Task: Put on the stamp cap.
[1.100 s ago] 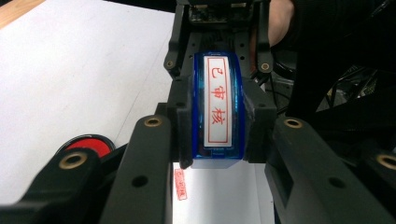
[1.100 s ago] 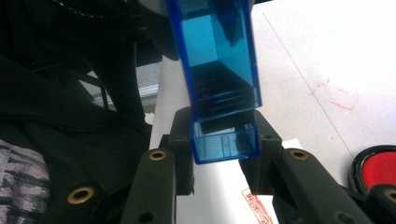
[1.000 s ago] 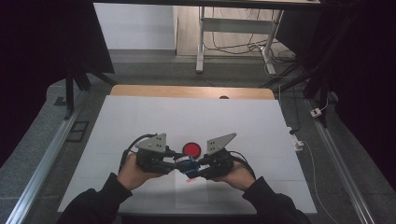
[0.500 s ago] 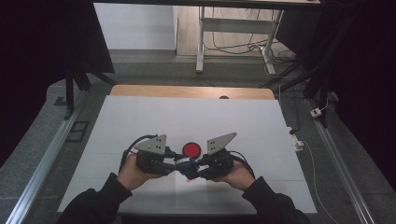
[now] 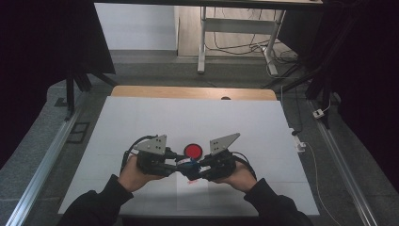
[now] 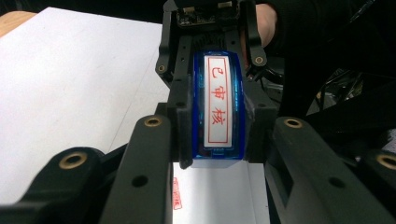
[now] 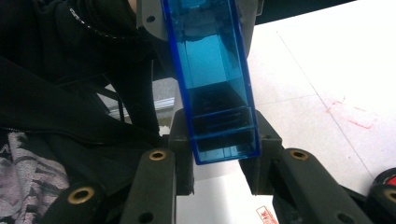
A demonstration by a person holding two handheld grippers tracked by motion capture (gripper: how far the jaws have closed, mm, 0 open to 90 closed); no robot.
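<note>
A blue see-through stamp [image 5: 188, 165] hangs just above the white table [image 5: 188, 117], held at both ends. My left gripper [image 5: 179, 163] is shut on one end and my right gripper [image 5: 197, 167] on the other. In the left gripper view my left gripper [image 6: 218, 140] clamps the stamp [image 6: 218, 93], whose white label with red characters faces the camera; the right gripper [image 6: 210, 18] grips its far end. In the right gripper view my right gripper [image 7: 217, 142] pinches the blue stamp [image 7: 210, 60] at its near end.
A red round disc [image 5: 193, 150] lies on the table just beyond the grippers. A white sheet [image 5: 193, 197] under the hands bears red stamp marks [image 7: 355, 116]. A wooden strip [image 5: 193, 92] runs along the table's far edge, and metal rails flank both sides.
</note>
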